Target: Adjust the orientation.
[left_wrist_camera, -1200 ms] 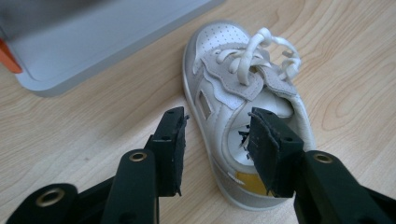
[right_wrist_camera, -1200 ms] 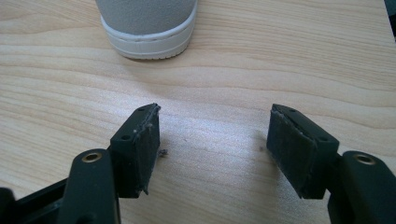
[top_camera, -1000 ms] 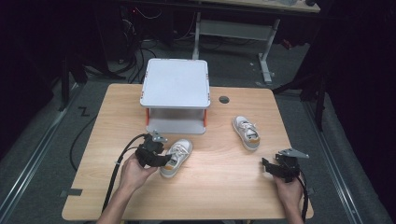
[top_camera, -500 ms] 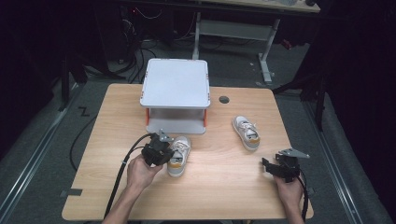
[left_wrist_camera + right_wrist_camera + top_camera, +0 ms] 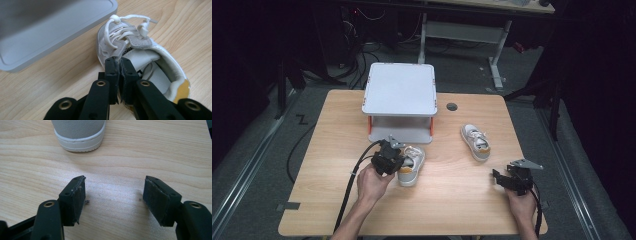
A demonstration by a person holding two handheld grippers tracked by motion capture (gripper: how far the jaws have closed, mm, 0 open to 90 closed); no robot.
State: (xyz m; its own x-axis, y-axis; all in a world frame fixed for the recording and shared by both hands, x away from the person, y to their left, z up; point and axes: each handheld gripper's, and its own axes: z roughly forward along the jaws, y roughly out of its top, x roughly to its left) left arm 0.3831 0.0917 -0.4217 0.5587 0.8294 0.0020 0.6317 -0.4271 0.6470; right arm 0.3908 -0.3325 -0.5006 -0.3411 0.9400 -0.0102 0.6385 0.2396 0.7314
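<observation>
Wooden tabletop point(image 5: 337, 200) carries a grey two-level rack point(image 5: 401, 90) near its far edge, and two small white shoes. The left claw point(image 5: 119, 65) has just been closing, and its jaws now pinch the side wall of the nearer shoe point(image 5: 411, 167) at the collar, as the left gripper view shows (the pads are almost together, with only the thin material between them). This shoe lies a little left of the middle of the tabletop, just in front of the rack, with its toe toward the rack's lower shelf. The second shoe point(image 5: 475, 141) stands apart, toward the right edge. The right claw point(image 5: 113, 200) rests near the front right corner with jaws wide and nothing between them; a toe of a shoe point(image 5: 79, 133) is ahead of it in the right gripper view.

I judge that the work is to put the shoes on the rack. The grasp on the first shoe looks done, but the shoe is not yet lifted clearly, and both shelves have no shoe. So the lifting, the placing, and the whole second shoe are left.
</observation>
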